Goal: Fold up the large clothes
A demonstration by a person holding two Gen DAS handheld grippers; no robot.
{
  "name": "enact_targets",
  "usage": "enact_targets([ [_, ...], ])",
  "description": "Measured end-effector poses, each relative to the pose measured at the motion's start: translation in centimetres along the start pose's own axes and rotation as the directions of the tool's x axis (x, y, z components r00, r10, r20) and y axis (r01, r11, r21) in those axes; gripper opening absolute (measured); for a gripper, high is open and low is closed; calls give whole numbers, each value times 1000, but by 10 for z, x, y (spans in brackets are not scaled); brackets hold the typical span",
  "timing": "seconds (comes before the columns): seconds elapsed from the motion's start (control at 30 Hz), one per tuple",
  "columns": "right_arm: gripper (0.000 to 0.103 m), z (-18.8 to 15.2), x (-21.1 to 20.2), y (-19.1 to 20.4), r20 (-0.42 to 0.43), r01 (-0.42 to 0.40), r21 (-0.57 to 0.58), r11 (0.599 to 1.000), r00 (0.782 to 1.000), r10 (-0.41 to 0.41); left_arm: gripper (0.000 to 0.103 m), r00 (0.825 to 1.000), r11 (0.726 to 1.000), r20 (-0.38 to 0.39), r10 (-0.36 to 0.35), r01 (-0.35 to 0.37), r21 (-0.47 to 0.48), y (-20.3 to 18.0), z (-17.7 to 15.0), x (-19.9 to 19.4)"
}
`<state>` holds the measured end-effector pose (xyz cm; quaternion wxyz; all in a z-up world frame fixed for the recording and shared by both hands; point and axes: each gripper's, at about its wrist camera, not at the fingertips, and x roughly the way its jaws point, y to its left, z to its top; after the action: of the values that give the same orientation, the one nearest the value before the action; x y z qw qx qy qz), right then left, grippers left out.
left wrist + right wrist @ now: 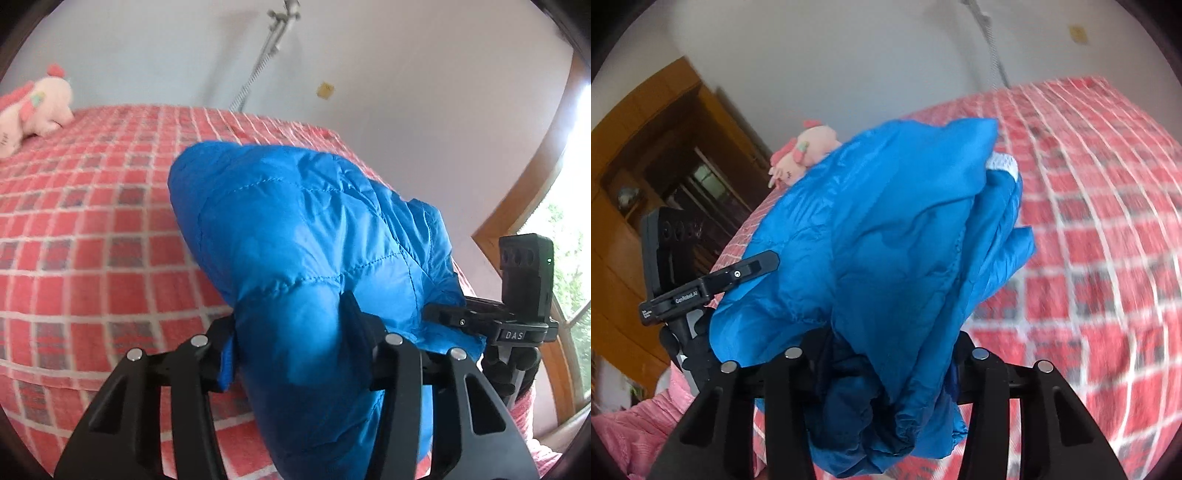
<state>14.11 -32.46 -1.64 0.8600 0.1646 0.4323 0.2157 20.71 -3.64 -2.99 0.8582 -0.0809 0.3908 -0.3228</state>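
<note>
Holding the blue jacket (303,236) bunched, left gripper (291,332) and right gripper (886,354) both clamp it; lower evenly toward the bed (92,221) centre, spreading flat.

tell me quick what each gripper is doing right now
Left gripper: closed on the blue jacket, lifted above the bed.
Right gripper: closed on the same jacket.

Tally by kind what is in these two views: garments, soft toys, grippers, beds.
Garments: 1, the blue jacket, clamped by both grippers
Soft toys: 1, the pink plush toy
Grippers: 2, the left gripper and the right gripper
Beds: 1, the bed with a red checked cover
Total: 5
</note>
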Motion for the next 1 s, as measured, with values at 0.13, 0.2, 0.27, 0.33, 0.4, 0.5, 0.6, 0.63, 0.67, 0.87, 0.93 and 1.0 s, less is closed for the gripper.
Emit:
enact_targets([
  [0.13, 46, 23, 23, 22, 5, -55, -62, 997, 998, 55, 47, 994, 998, 90, 60, -58, -23, 21, 7, -30],
  [0.2, 46, 36, 37, 32, 6, -71, -103, 992, 997, 72, 47, 991, 995, 107, 87, -82, -49, 33, 10, -39],
  [0.27, 46, 42, 49, 39, 1, -78, -138, 987, 997, 79, 47, 984, 990, 119, 129, -123, -62, 49, 10, -45],
  [0.33, 46, 50, 72, 45, -22, -87, -172, 981, 996, 84, 48, 981, 986, 112, 160, -153, -74, 61, 9, -43],
  [0.4, 46, 53, 94, 46, -59, -91, -178, 980, 995, 82, 48, 981, 979, 69, 182, -175, -103, 79, 6, -35],
  [0.5, 51, 50, 125, 38, -105, -75, -165, 983, 993, 59, 55, 981, 971, -1, 196, -194, -138, 104, -4, -14],
  [0.6, 53, 47, 128, 27, -120, -97, -115, 989, 989, 83, 59, 982, 974, 3, 190, -189, -127, 106, -6, -10],
  [0.63, 55, 45, 127, 27, -124, -93, -112, 989, 989, 78, 60, 980, 973, 0, 198, -197, -122, 103, -7, -10],
  [0.67, 59, 44, 127, 26, -135, -86, -98, 991, 988, 73, 62, 979, 972, -3, 204, -203, -118, 102, -4, -9],
  [0.87, 75, 41, 105, 18, -135, -78, -33, 996, 988, 73, 74, 976, 966, -35, 213, -216, -141, 98, -2, -18],
  [0.93, 75, 35, 88, 23, -113, -73, -42, 996, 991, 68, 77, 976, 965, -28, 218, -219, -142, 99, -6, -25],
  [1.0, 75, 32, 75, 27, -101, -75, -56, 996, 992, 69, 77, 975, 965, -14, 223, -223, -138, 93, -13, -36],
])
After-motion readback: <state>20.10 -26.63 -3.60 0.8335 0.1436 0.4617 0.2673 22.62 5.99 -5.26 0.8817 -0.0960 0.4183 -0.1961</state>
